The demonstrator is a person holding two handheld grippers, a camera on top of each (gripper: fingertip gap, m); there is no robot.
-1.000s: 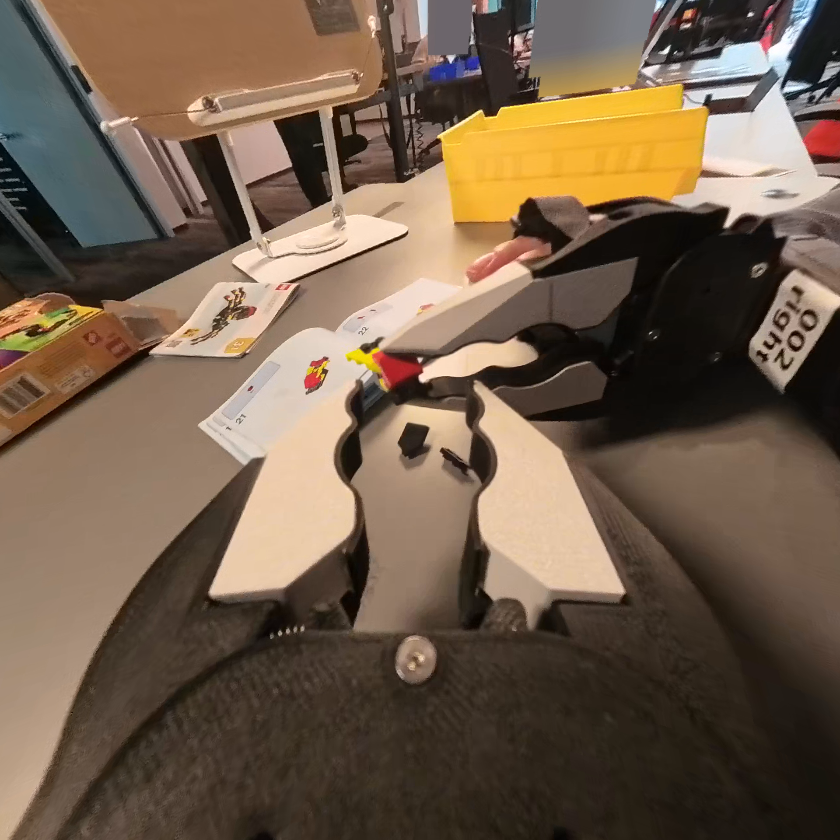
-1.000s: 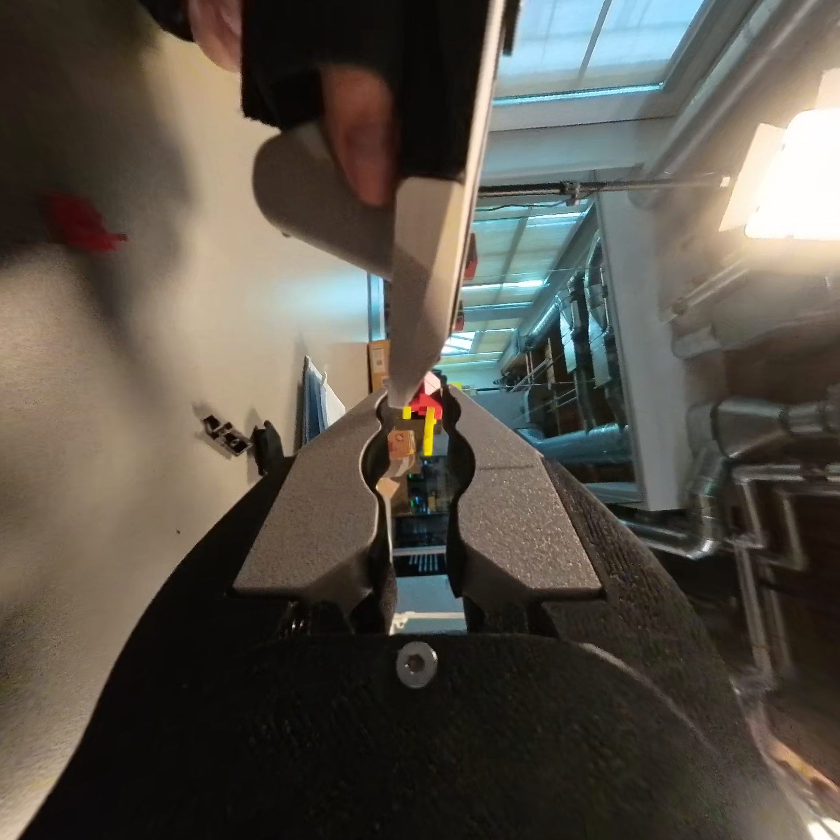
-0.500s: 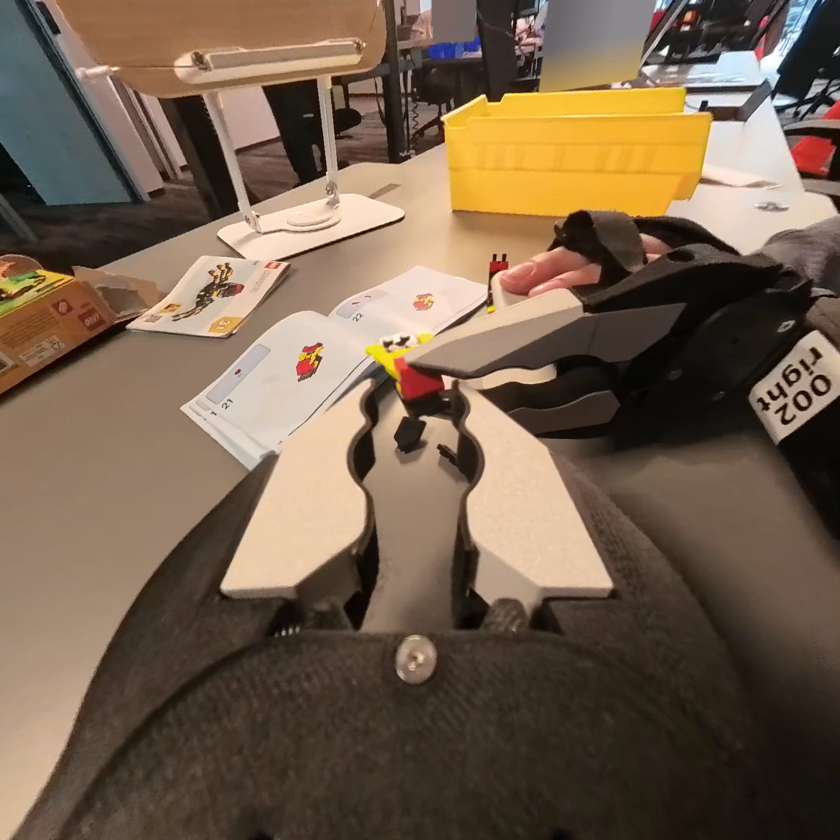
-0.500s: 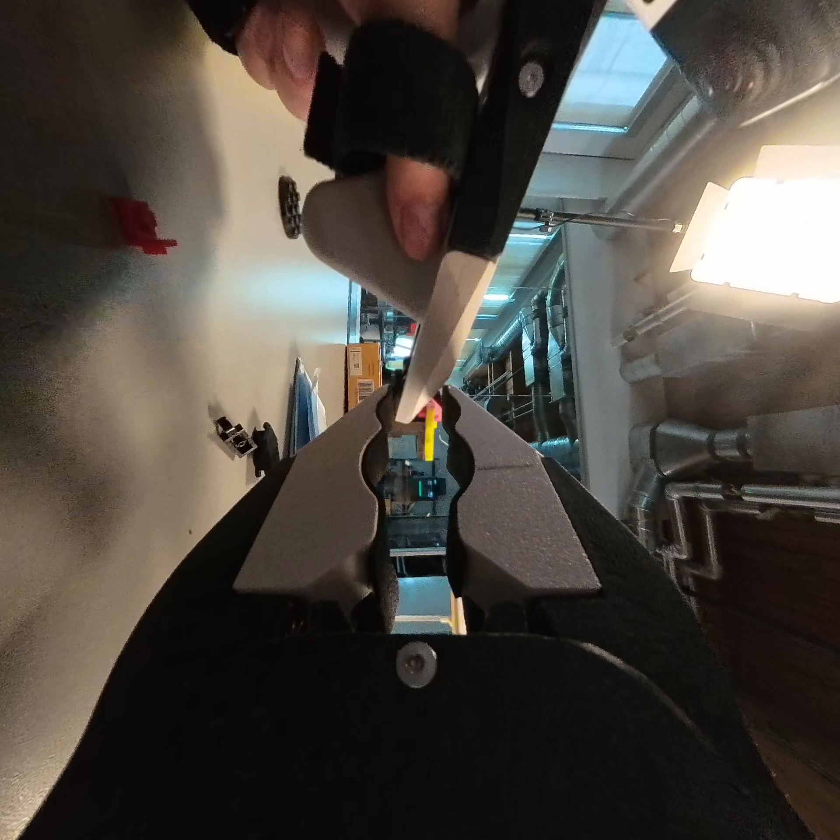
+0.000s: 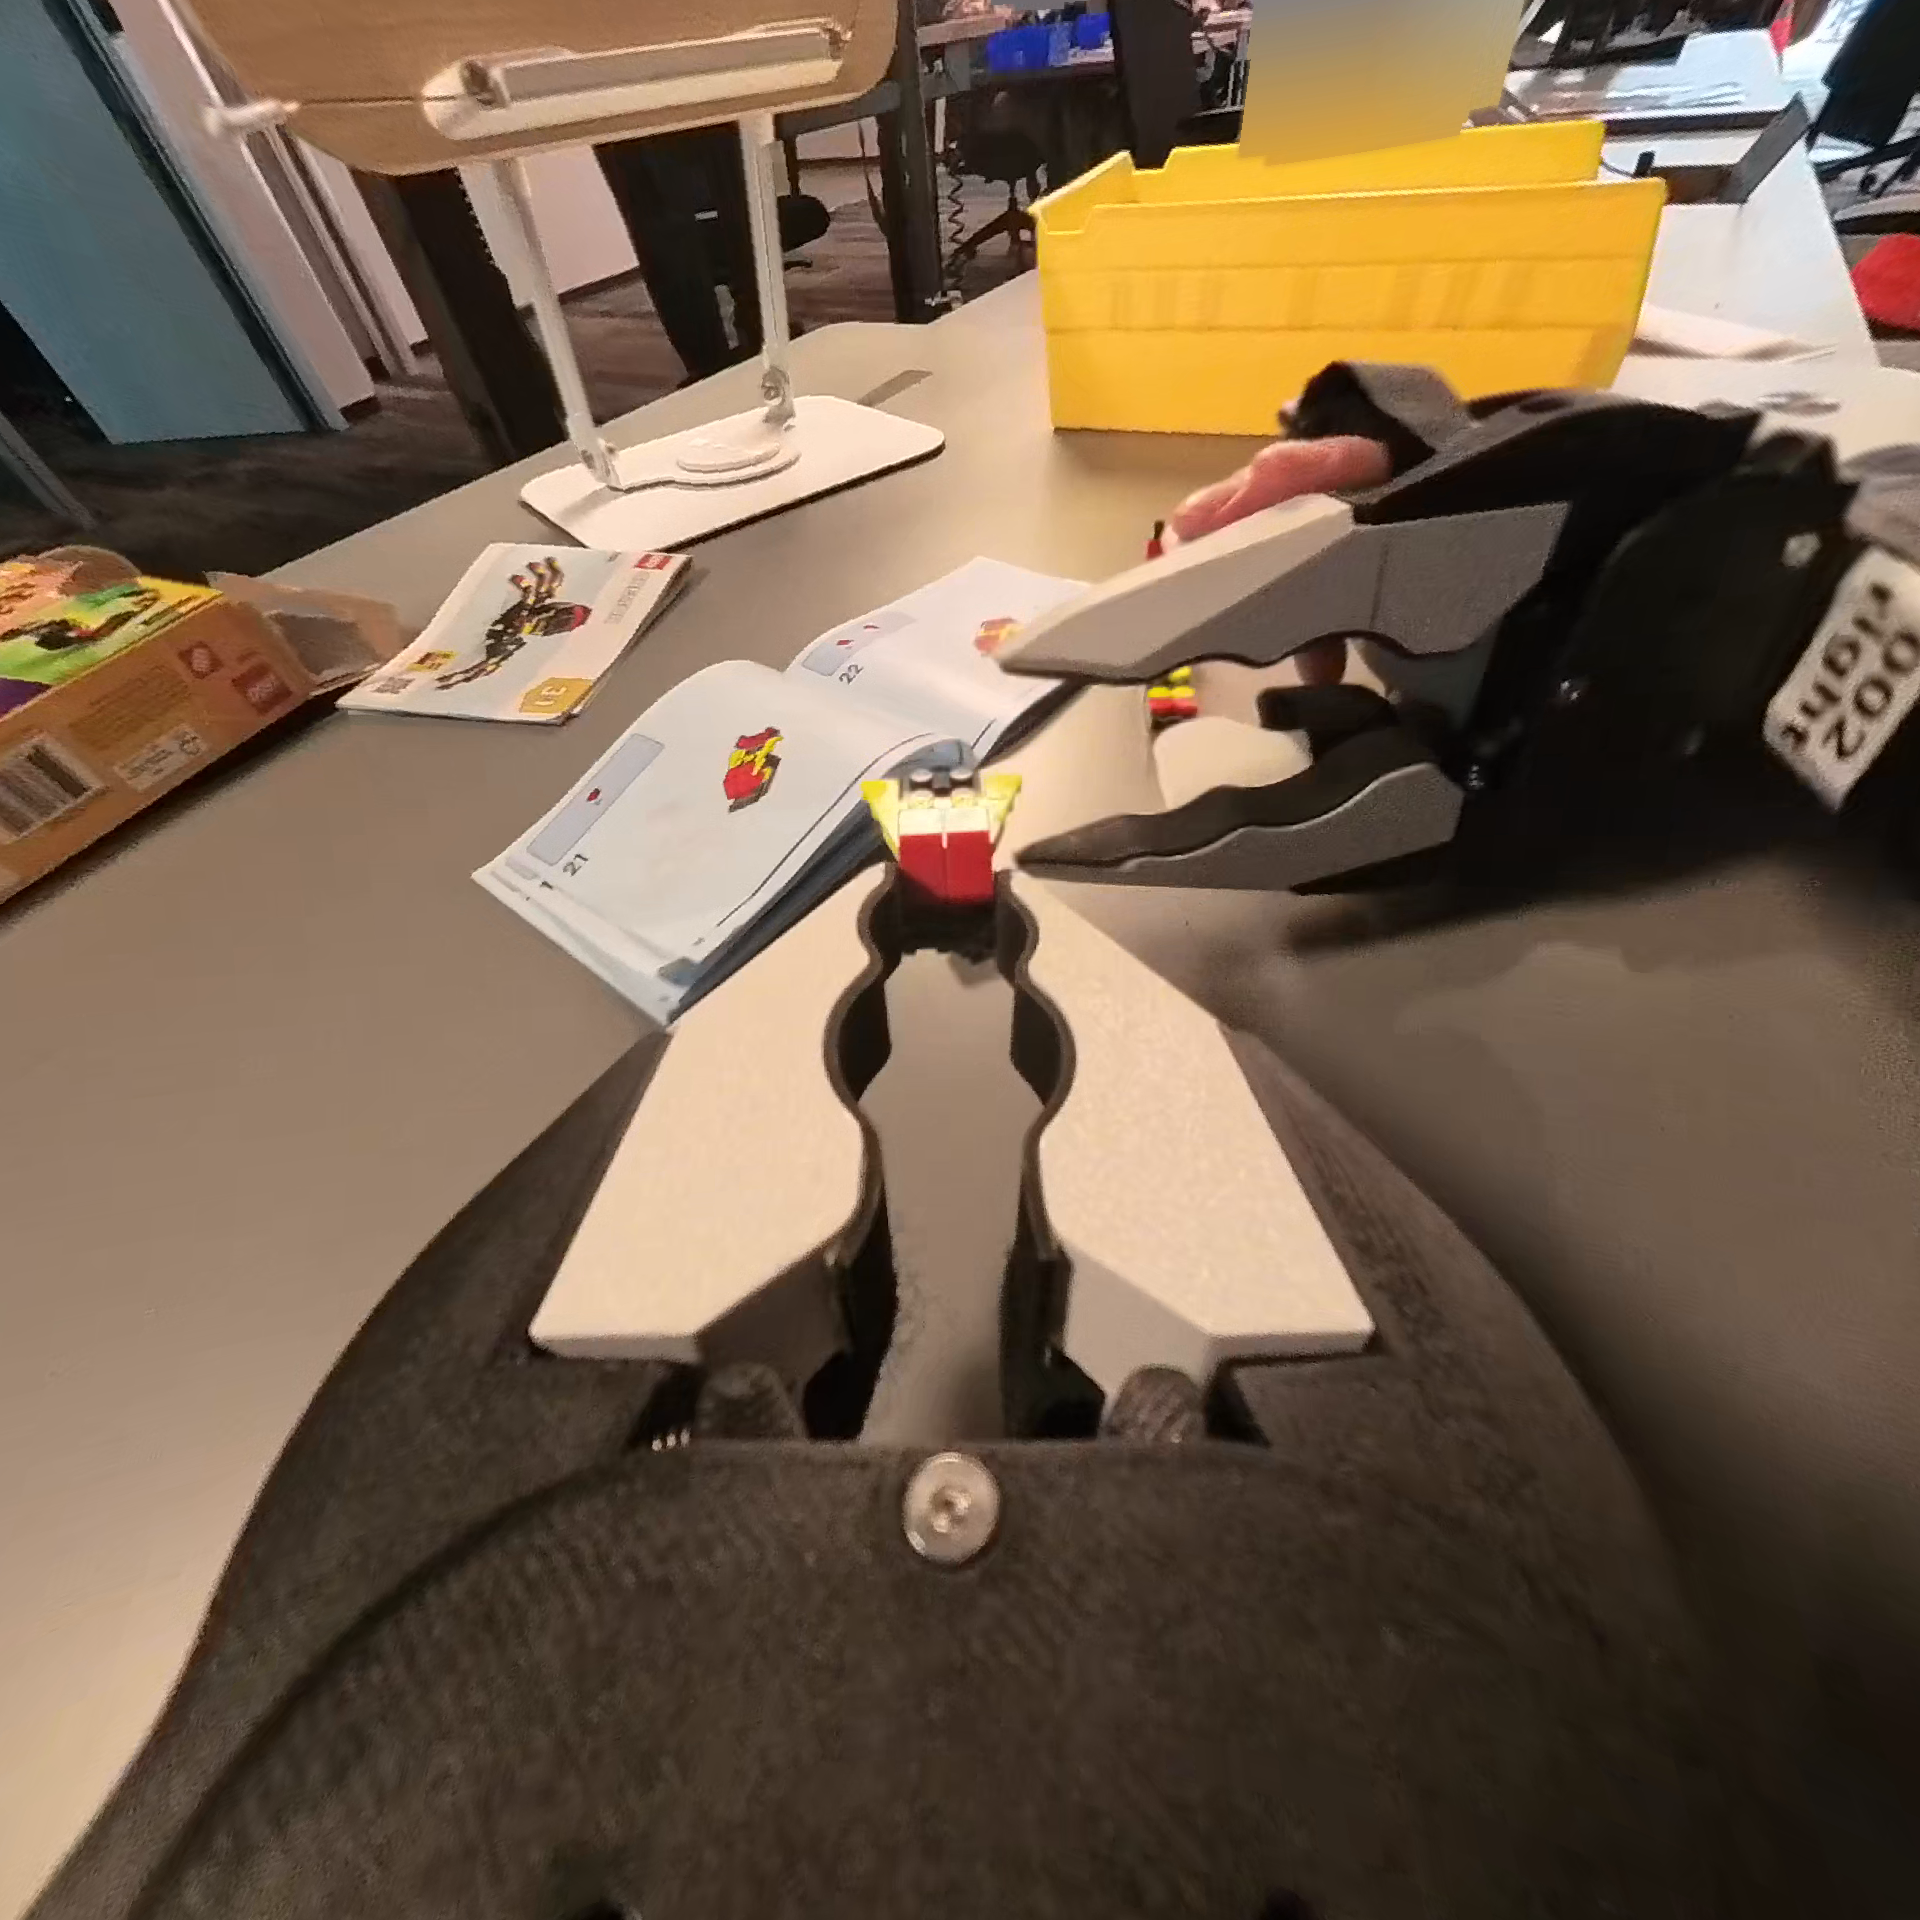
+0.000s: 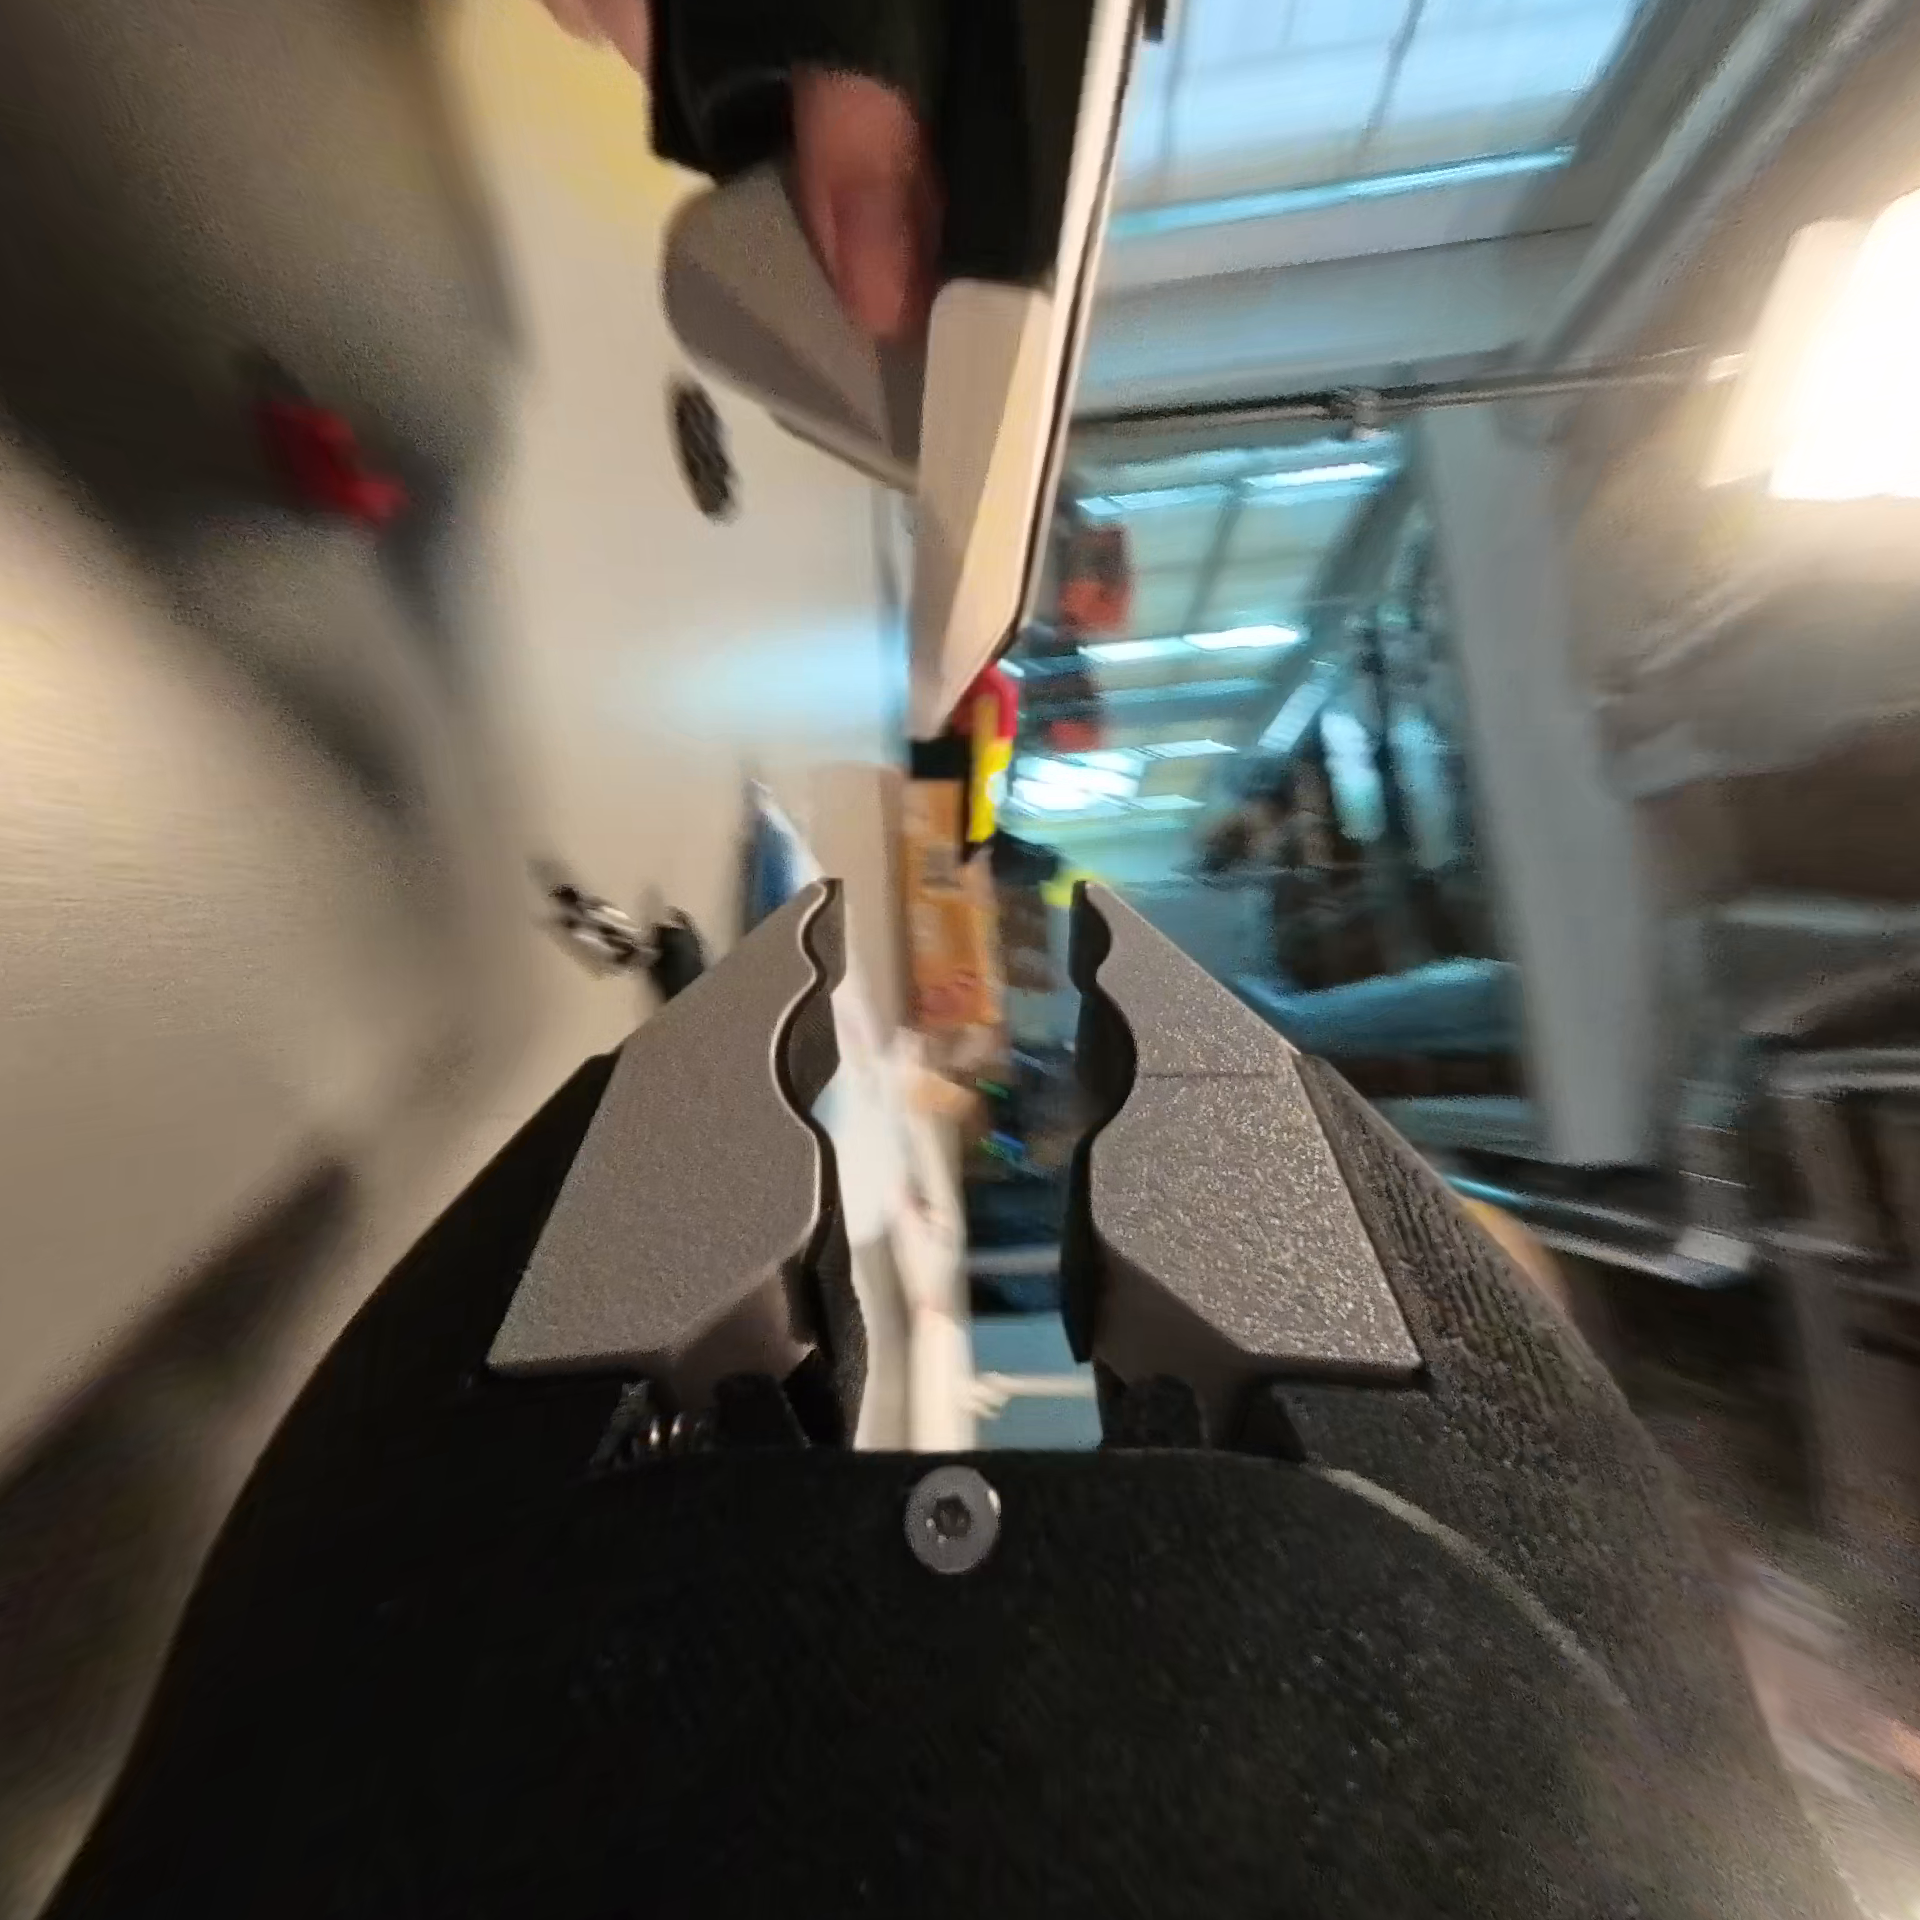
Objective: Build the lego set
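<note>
Small red, yellow and black lego model (image 5: 943, 847) sits clamped at the tips of the left gripper (image 5: 943, 904), raised above the grey surface (image 5: 312, 1039). Right gripper (image 5: 1029, 753), just beside it, stands with fingers apart and empty. Open pale-blue instruction booklet (image 5: 717, 800) lies flat just behind; yellow plastic bin (image 5: 1340, 312) farther back
</note>
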